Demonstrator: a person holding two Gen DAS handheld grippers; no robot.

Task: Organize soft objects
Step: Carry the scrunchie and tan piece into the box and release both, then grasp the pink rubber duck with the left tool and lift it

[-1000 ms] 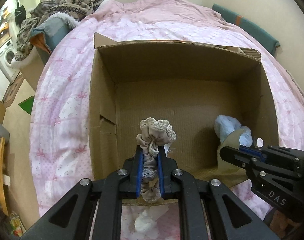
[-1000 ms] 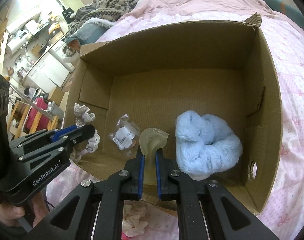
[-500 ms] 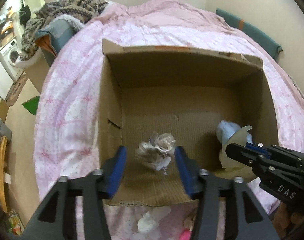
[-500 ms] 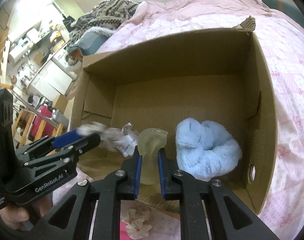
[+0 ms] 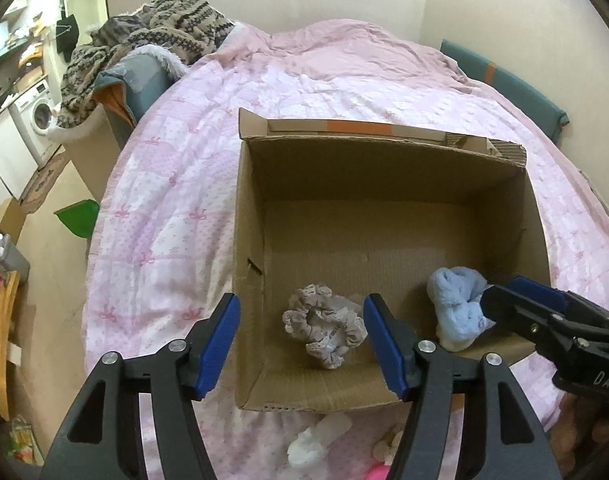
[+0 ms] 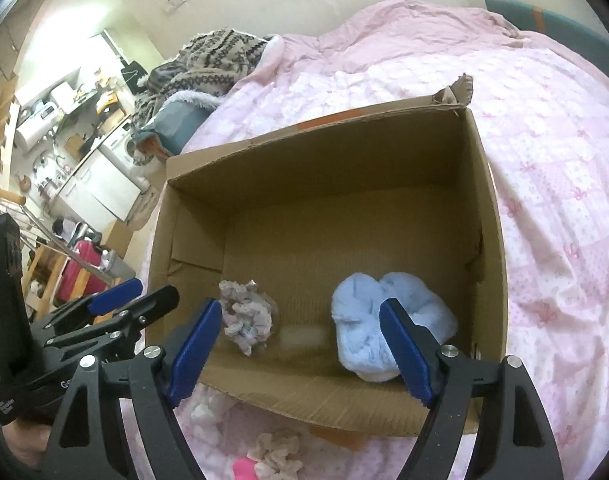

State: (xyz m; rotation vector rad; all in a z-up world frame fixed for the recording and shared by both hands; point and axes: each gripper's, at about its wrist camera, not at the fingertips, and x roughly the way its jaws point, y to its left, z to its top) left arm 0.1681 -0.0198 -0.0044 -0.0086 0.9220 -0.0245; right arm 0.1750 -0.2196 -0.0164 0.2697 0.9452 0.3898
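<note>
Left gripper (image 5: pixel 302 340): jaws spread wide, holding nothing, poised above the near left part of the cardboard box (image 5: pixel 384 168). Its blue pads (image 5: pixel 220 344) frame the beige scrunchie (image 5: pixel 323 330), which lies loose on the box floor near the front wall, apart from both pads.

Right gripper (image 6: pixel 300 350): jaws likewise parted and empty, positioned over the near edge of the box. In the left wrist view it enters from the right edge as a black body with a blue tip (image 5: pixel 544 320), just beside the light blue fluffy item (image 5: pixel 456 308). That item rests on the box floor toward the near right corner; in the right wrist view one blue pad (image 6: pixel 404 354) overlaps it. A pale, blurred shape (image 6: pixel 304 334) lies on the box floor between the scrunchie and the blue item; what it is cannot be told.

The box stands open on the bed (image 5: pixel 164 208), covered by a pink patterned quilt. Outside the box, near its front wall, lie a white soft item (image 5: pixel 308 444), a cream ruffled item (image 6: pixel 278 454) and a bright pink item (image 6: pixel 242 470). A patterned knit garment (image 5: pixel 156 36) is heaped at the far left corner of the bed.
</note>
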